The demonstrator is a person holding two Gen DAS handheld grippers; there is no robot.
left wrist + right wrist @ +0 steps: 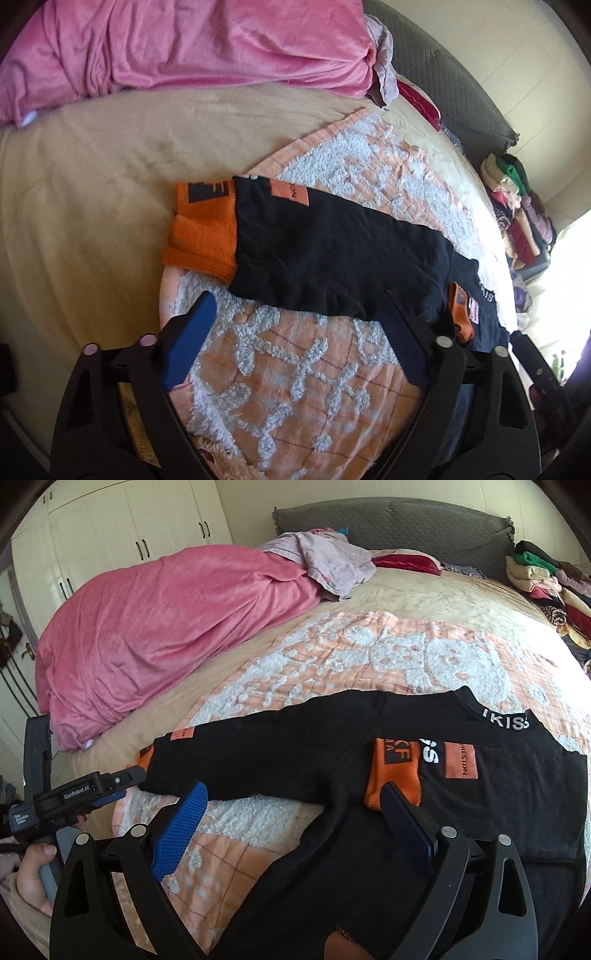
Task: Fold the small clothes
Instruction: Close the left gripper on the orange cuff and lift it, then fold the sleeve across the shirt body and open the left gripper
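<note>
A small black top (332, 746) with orange cuffs (201, 229) lies just ahead of both grippers, left (299, 325) and right (295, 808), jaws apart, empty. Soft, light, floppy; likely best pinched at a cuff.

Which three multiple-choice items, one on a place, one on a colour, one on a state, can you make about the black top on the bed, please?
1. Where does the black long-sleeved top with orange cuffs lie?
A. On the orange-and-white tufted blanket
B. On the rumpled pink fleece blanket
C. On a chair

2. What colour are the sleeve cuffs?
A. Green
B. Orange
C. White

3. What is the state of the right gripper?
A. Shut on the collar
B. Shut on a cuff
C. Open, holding nothing

Key: A, the tufted blanket shows under and around it; B, both cuffs are orange knit; C, its blue pads stand wide apart.
</note>
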